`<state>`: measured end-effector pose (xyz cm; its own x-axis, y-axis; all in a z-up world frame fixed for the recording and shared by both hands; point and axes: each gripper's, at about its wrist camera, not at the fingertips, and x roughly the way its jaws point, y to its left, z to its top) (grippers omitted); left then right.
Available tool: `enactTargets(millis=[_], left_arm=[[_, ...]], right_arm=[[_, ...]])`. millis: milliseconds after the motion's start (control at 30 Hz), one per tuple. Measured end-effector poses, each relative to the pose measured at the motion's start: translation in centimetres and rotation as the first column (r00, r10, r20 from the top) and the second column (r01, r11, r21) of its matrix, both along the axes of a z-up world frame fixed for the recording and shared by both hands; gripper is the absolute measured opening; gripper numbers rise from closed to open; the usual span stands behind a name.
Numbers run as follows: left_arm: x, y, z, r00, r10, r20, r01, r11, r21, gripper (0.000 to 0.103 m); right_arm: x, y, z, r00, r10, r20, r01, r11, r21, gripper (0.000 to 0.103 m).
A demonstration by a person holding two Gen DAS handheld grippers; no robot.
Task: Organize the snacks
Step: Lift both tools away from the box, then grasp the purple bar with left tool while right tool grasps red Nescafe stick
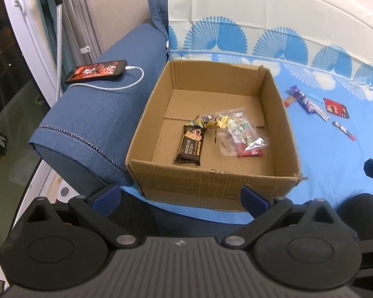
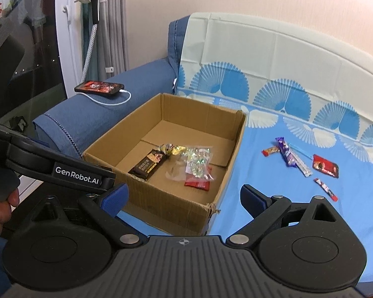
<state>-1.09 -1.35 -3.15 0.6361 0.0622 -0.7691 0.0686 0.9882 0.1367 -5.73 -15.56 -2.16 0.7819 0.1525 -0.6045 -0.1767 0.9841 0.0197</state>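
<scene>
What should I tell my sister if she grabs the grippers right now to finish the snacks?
Left gripper: open, holding nothing, hovering before the cardboard box.
Right gripper: open, holding nothing, near the box's front corner.
Done: in the box lie a brown chocolate bar, a yellow wrapper, clear candy bags and a red packet.
Left: on the blue sheet wait a small orange-red candy, a purple bar, a clear stick, a red pouch and a thin red stick.
</scene>
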Motion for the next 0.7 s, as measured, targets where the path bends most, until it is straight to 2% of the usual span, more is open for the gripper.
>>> enactTargets(millis=[533,700], left_arm=[[3.0,-2.9,-2.3,0.995,-0.029,-0.099,0.036,0.997,0.071,0.103],[4.3,-4.3,-2.0,0.992,-0.035,-0.123,0.047,0.995,0.094,0.103]], right_arm=[[2.5,-2.8,-2.4,0.996,-0.035,-0.076,0.041,0.996,0.082,0.097],[3.3,-4.7,-2.1,0.996,-0.081,-0.033,0.083,0.993,0.088,0.097]])
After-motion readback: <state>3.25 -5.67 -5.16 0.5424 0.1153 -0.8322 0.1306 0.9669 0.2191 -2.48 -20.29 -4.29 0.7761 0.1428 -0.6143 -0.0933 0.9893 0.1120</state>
